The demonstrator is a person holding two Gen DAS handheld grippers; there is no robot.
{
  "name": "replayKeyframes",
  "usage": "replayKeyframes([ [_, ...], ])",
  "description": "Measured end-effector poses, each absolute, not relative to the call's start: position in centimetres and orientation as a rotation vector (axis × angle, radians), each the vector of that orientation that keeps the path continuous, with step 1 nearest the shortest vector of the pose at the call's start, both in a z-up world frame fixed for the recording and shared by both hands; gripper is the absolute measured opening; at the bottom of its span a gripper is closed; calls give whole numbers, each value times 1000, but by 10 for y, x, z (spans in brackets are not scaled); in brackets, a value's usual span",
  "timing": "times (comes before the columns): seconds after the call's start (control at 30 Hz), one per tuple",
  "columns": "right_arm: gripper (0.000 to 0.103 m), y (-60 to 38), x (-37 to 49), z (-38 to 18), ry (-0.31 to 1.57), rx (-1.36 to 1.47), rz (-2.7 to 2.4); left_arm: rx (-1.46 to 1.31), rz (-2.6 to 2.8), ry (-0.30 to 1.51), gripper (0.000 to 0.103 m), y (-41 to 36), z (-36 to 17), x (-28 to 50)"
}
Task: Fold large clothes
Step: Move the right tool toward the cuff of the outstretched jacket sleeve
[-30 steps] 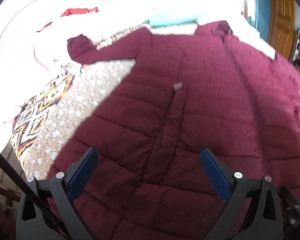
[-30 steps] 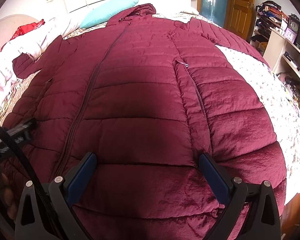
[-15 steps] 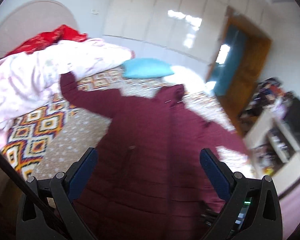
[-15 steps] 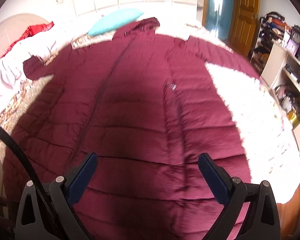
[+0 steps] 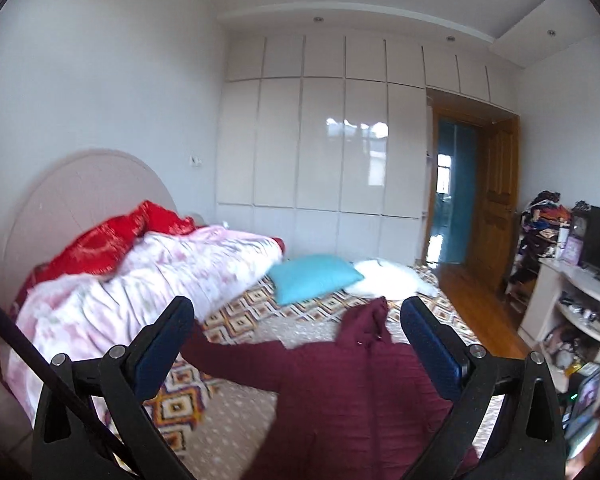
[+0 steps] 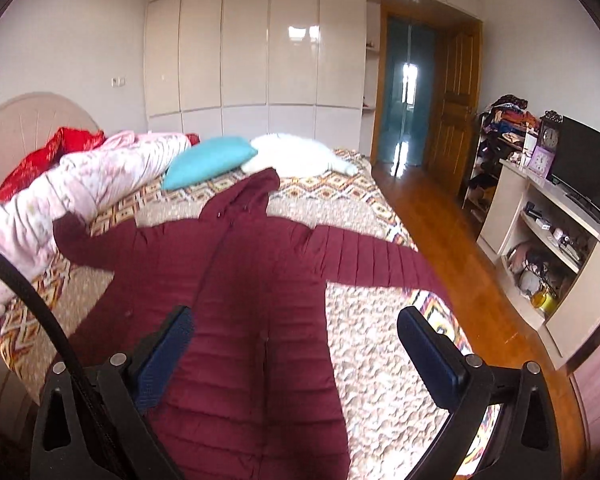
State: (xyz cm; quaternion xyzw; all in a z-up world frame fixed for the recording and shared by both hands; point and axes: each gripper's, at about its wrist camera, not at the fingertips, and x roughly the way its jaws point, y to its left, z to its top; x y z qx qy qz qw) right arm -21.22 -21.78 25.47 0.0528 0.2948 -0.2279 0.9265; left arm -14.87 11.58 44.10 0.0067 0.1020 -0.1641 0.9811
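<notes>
A long maroon quilted coat (image 6: 244, 300) lies flat on the bed (image 6: 376, 344), front up, hood towards the pillows and both sleeves spread out. The right sleeve (image 6: 372, 258) reaches the bed's right edge. In the left wrist view the coat (image 5: 340, 392) fills the lower middle, its left sleeve (image 5: 236, 356) stretching left. My left gripper (image 5: 296, 344) is open, held above the coat and tilted up at the room. My right gripper (image 6: 292, 352) is open too, well above the coat's lower half. Neither holds anything.
A pink duvet (image 6: 80, 184) and red cloth (image 6: 40, 156) are heaped at the headboard side. A teal pillow (image 6: 208, 160) and white pillow (image 6: 292, 156) lie beyond the hood. Right of the bed: wooden floor (image 6: 440, 240), shelf unit (image 6: 548, 252) with TV (image 6: 584, 160), door (image 6: 456, 108).
Both grippers have lifted up and back from close over the coat. The views now take in the whole coat, bed and room. Both stay open.
</notes>
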Motion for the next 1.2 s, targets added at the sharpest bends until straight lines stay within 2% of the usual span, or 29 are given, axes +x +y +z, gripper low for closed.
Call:
replayKeyframes([
  [0.1, 103, -230, -206, 253, 597, 111, -494, 48, -298, 237, 103, 113, 412, -120],
  [0.33, 103, -297, -188, 211, 639, 216, -596, -11, -328, 420, 103, 100, 322, -51],
  [0.53, 102, -358, -186, 185, 710, 323, -677, 40, -272, 427, 103, 85, 279, -13],
  [0.63, 102, -373, -182, 175, 740, 352, -690, 71, -235, 461, 103, 83, 253, 14],
  [0.83, 102, -364, -148, 135, 808, 378, -617, 85, -159, 667, 103, 95, 187, 83],
  [0.97, 102, -364, -127, 111, 839, 328, -637, 82, -131, 732, 103, 105, 151, 105],
  [1.2, 101, -406, -117, 71, 866, 415, -687, 80, -114, 824, 103, 105, 100, 129],
])
